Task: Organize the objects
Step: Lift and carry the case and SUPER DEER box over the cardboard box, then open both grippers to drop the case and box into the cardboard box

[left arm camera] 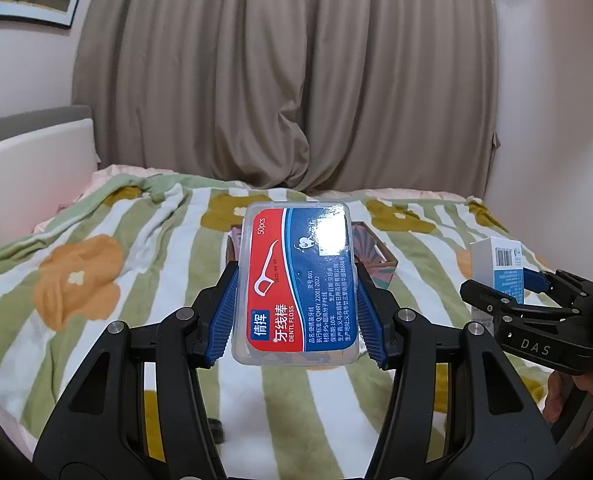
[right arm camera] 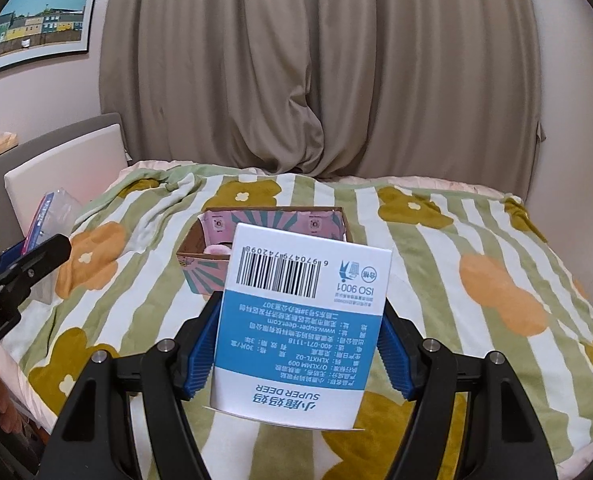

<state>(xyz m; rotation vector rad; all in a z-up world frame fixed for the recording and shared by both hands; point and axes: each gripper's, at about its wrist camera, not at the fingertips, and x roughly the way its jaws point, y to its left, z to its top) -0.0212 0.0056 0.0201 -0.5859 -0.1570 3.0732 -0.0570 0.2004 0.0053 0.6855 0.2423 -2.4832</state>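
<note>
Floss case point(left arm camera: 294, 284) hiding cardboard box point(left arm camera: 380, 258), contents unclear

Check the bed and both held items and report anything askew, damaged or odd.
Nothing looks damaged or spilled. The left gripper clamps a floss pick case; the right gripper clamps a blue-and-white carton, print upside down. The open cardboard box sits upright on the rumpled blanket.

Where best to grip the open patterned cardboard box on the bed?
Both tools are full now. Once one is free, take the open pink-and-teal patterned cardboard box by one thin side wall, coming from above: its top is open, so one finger goes inside and one outside. The body looks too wide to span.
</note>
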